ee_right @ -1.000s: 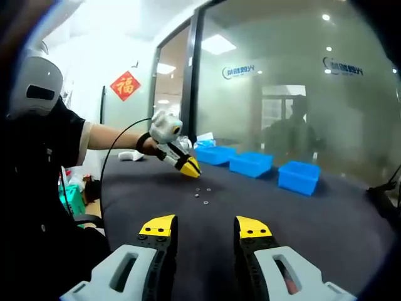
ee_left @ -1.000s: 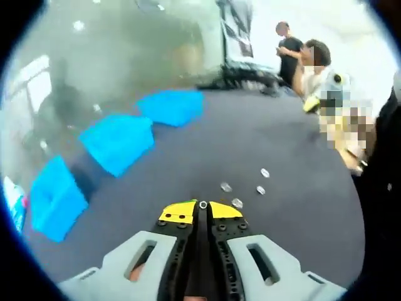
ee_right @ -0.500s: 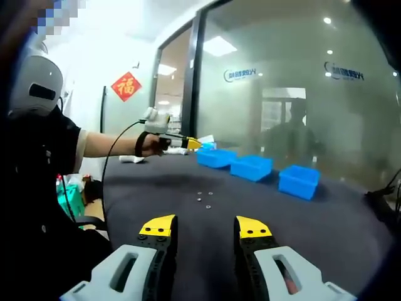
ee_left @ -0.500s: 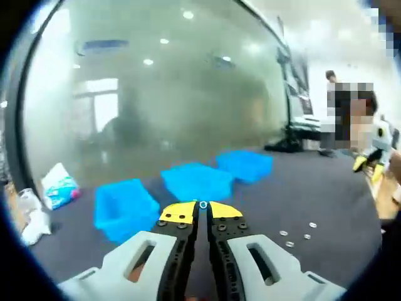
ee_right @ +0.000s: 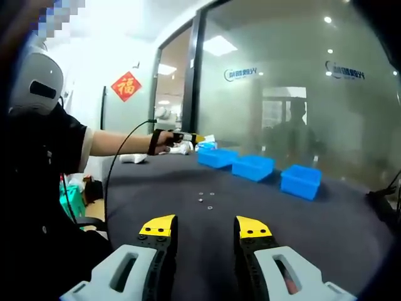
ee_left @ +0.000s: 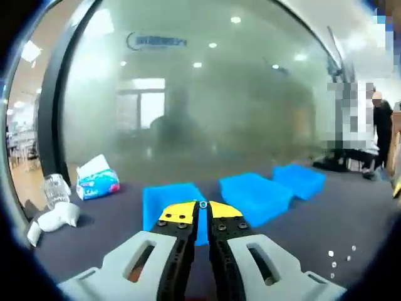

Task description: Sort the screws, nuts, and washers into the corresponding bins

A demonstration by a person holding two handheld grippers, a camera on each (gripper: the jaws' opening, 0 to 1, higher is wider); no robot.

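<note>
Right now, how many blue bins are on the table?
3, in a row by the glass wall: one blue bin nearest the left gripper, a middle one, and a far one.

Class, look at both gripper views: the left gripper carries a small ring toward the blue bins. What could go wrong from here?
1. The washer sits pinched at the very tips of the left gripper; it could slip out before reaching the nearest bin.
2. The three bins stand close together, so a release may land in the wrong one.
3. The remaining small parts lie loose on the dark table and could be swept away by an arm.
</note>
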